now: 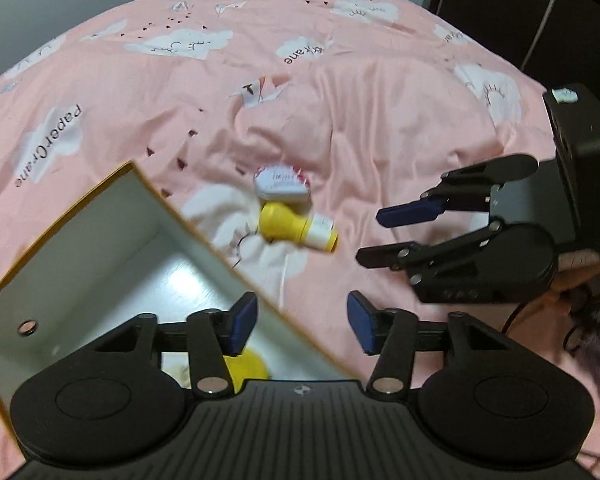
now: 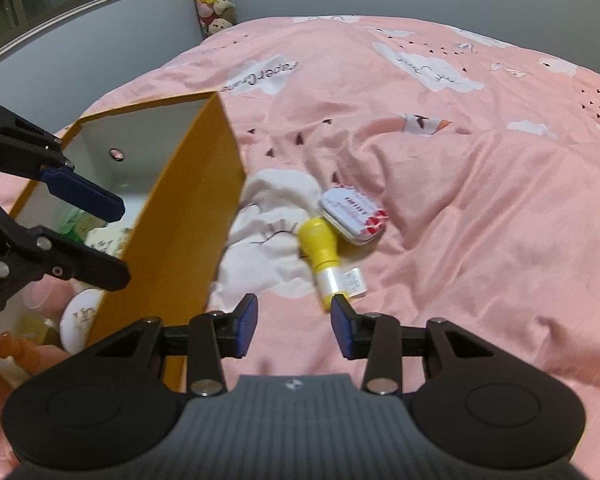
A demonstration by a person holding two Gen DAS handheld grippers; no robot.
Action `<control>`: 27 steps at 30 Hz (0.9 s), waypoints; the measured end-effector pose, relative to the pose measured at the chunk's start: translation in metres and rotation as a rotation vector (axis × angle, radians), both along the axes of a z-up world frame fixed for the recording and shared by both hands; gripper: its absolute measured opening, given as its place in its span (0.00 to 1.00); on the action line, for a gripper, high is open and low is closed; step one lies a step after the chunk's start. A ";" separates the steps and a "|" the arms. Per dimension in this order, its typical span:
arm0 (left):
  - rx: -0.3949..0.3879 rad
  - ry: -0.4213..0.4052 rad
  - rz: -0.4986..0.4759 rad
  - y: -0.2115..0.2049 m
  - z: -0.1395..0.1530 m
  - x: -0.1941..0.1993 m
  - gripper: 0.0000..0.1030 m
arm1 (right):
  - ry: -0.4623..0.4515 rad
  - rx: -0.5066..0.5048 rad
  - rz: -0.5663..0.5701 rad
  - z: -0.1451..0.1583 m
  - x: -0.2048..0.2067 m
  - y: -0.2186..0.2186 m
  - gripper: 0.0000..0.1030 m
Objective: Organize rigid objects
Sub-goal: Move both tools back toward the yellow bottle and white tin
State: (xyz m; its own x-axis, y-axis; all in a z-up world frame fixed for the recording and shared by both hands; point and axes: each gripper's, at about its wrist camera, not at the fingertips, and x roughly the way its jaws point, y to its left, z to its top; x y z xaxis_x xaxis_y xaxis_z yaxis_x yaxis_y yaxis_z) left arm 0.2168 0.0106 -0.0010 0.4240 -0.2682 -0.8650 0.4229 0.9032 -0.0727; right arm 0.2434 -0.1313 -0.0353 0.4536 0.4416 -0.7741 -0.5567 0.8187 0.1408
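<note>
With both grippers, left and right, parted and empty, the yellow plastic bottle touching the flat white tin beside the orange cardboard box could be rolled away on the soft pink quilt if nudged.

On the bedspread, the bottle lies touching the tin, tin at its one o'clock in the right wrist view. The open box sits at their nine o'clock, several small items inside. Left gripper is over the box; right gripper at the bottle's six o'clock.
</note>
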 end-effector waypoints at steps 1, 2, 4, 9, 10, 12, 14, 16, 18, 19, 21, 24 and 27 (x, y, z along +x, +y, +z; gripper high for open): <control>-0.002 0.013 0.031 -0.002 -0.002 0.005 0.58 | -0.007 -0.009 -0.005 0.000 0.005 -0.001 0.39; -0.002 0.025 0.070 -0.005 -0.005 0.012 0.58 | -0.013 -0.014 -0.008 -0.001 0.009 -0.002 0.37; 0.000 0.047 0.140 -0.006 -0.010 0.022 0.58 | -0.022 -0.028 -0.008 -0.004 0.019 -0.004 0.26; 0.039 0.082 0.215 -0.004 -0.010 0.034 0.51 | -0.015 -0.062 -0.041 -0.022 0.040 -0.012 0.15; 0.055 0.080 0.210 -0.004 -0.008 0.033 0.50 | -0.008 -0.058 -0.050 -0.026 0.042 -0.014 0.15; 0.068 0.066 0.208 -0.004 -0.002 0.032 0.47 | 0.007 -0.042 -0.062 -0.032 0.046 -0.019 0.15; 0.086 0.042 0.207 -0.006 0.006 0.030 0.47 | 0.016 -0.024 -0.071 -0.038 0.049 -0.021 0.15; 0.095 -0.004 0.196 -0.010 0.013 0.029 0.42 | 0.020 -0.006 -0.075 -0.041 0.052 -0.023 0.15; 0.087 -0.044 0.177 -0.016 0.021 0.029 0.41 | 0.022 0.007 -0.075 -0.043 0.055 -0.024 0.15; 0.074 -0.050 0.167 -0.019 0.024 0.030 0.41 | 0.023 0.012 -0.075 -0.043 0.055 -0.025 0.16; 0.050 -0.040 0.138 -0.028 0.025 0.034 0.41 | 0.025 0.024 -0.079 -0.043 0.056 -0.027 0.16; 0.035 -0.007 0.132 -0.039 0.014 0.042 0.41 | 0.027 0.039 -0.085 -0.044 0.058 -0.029 0.16; -0.039 0.037 0.152 -0.045 -0.002 0.055 0.43 | 0.022 0.044 -0.082 -0.044 0.057 -0.029 0.16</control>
State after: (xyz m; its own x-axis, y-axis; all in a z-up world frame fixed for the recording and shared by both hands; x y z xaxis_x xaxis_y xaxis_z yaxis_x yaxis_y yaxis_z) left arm 0.2715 -0.0346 -0.0034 0.4300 -0.2377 -0.8710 0.2782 0.9527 -0.1226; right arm 0.3008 -0.1605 -0.0795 0.4730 0.4373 -0.7649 -0.4844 0.8542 0.1888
